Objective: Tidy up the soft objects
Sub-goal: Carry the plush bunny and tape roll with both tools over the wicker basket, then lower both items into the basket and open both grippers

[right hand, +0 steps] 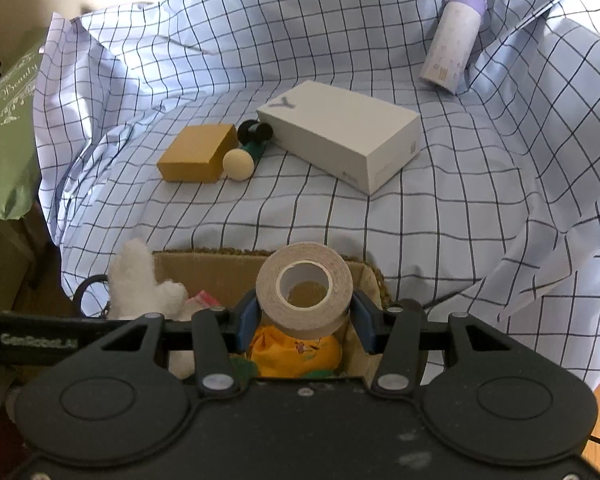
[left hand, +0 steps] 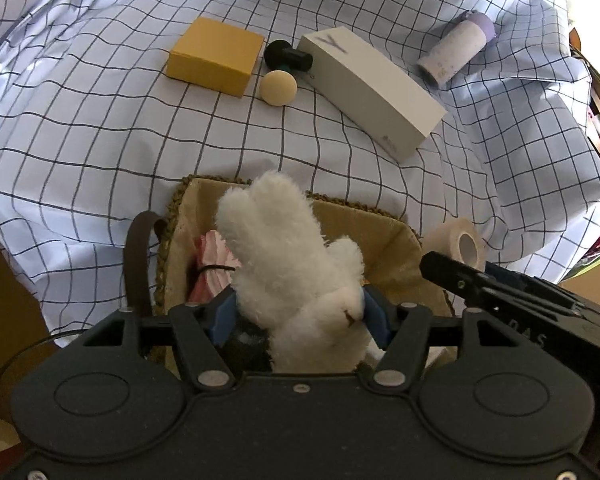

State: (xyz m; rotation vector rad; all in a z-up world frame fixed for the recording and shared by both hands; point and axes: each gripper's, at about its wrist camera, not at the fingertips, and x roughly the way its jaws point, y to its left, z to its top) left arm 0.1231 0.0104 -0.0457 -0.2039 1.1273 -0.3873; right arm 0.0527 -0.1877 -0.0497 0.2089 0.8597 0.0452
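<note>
While the blue pads point(left hand: 374, 314) of the left gripper point(left hand: 296, 312) are pressed against the sides of the white plush toy point(left hand: 288, 264), the toy is held upright, its long axis running away from the fingers and out over the basket point(left hand: 384, 220). The basket's opening lies directly below and just beyond the fingertips, so the coming move is judged to be a short release downward rather than a reach. Beside it, the right gripper point(right hand: 304, 316) is closed on a roll of beige tape point(right hand: 306, 286), its hollow core facing the camera, also above the basket near its right-hand wall. Inside, a pink item point(left hand: 210, 268) and a yellow cloth point(right hand: 296, 350) are seen. Further out on the checked sheet point(left hand: 100, 140), boxes are left well apart.
</note>
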